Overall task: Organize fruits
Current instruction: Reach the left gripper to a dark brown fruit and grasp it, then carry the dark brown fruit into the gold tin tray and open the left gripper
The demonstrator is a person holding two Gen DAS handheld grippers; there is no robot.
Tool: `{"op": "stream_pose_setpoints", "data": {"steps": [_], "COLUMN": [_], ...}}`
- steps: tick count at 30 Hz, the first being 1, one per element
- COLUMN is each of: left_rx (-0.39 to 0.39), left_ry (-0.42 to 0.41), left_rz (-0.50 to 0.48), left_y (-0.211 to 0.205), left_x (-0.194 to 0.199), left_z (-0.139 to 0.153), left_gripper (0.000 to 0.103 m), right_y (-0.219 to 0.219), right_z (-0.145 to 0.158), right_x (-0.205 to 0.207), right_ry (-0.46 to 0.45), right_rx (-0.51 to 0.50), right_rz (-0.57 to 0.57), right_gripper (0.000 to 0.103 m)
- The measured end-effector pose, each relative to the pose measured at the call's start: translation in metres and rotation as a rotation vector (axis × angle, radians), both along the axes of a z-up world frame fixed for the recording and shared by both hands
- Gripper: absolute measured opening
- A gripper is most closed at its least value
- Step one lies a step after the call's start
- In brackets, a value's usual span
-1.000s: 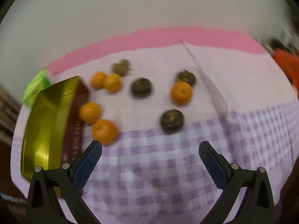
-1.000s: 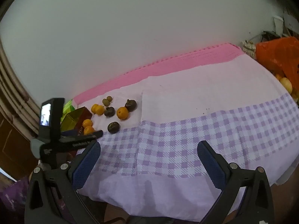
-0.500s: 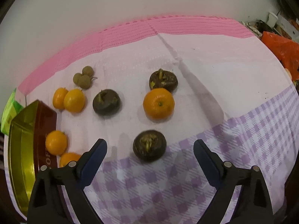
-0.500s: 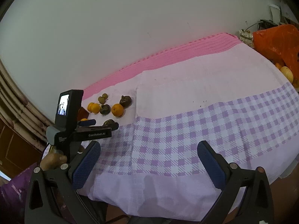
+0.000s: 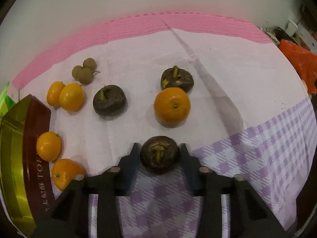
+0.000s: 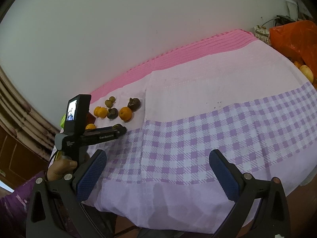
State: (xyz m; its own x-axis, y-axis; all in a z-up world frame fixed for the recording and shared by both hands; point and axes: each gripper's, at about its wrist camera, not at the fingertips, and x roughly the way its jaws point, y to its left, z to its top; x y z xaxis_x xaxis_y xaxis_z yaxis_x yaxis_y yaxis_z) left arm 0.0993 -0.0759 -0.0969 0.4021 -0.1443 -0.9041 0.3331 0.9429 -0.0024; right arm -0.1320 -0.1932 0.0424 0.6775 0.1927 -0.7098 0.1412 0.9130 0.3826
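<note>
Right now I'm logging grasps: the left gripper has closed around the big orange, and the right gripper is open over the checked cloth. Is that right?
Not quite. The left gripper has just been closing around a dark brown fruit, not the orange, which lies untouched farther back; the left wrist view shows this. The right gripper is indeed open over the checked cloth.

A counter (image 5: pixel 227 91) under a pale cloth — plain toward the wall, lilac checks toward the near edge, a pink mat (image 5: pixel 178 25) along the back. On the cloth: three dark brown fruits (image 5: pixel 109 100), five oranges (image 5: pixel 172 107), a cluster of small tan fruits (image 5: pixel 84 71) — plus a gold-and-maroon tin (image 5: pixel 21 158) at the left edge and an orange bag (image 6: pixel 293 39) far right.
</note>
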Motion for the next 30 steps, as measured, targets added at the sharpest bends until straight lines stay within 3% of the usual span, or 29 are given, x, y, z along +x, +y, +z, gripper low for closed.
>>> {"op": "stream_pose_setpoints", "data": {"steps": [3,9,13,19,27,30], "left_rx": [-0.015,-0.143,-0.161,-0.142,-0.099,-0.046], "left_ry": [-0.015,-0.020,-0.041,-0.088,-0.126,-0.140], "left_rz": [0.029,0.117,0.156,0.213,0.275,0.290], "left_y": [-0.001,0.024,0.041,0.063,0.119,0.140], "left_x": [-0.012,-0.047,-0.067,-0.065,-0.053,-0.042], "left_z": [0.009,0.045,0.072,0.099,0.108,0.107], "left_gripper": [0.039,0.039,0.039,0.039,0.039,0.039], "right_y": [0.000,0.001,0.008,0.013,0.021,0.028], "right_z": [0.001,0.000,-0.001,-0.012,-0.022,-0.026], "right_x": [0.000,-0.002,-0.001,0.003,0.002,0.005], "right_ry": [-0.003,-0.001,0.002,0.045,0.062,0.073], "right_rx": [-0.006,-0.030,-0.061,-0.059,-0.105,-0.127], "right_rz": [-0.002,-0.002,0.018,0.042,0.049,0.072], "right_gripper": [0.103,0.103,0.103,0.103,0.103,0.103]}}
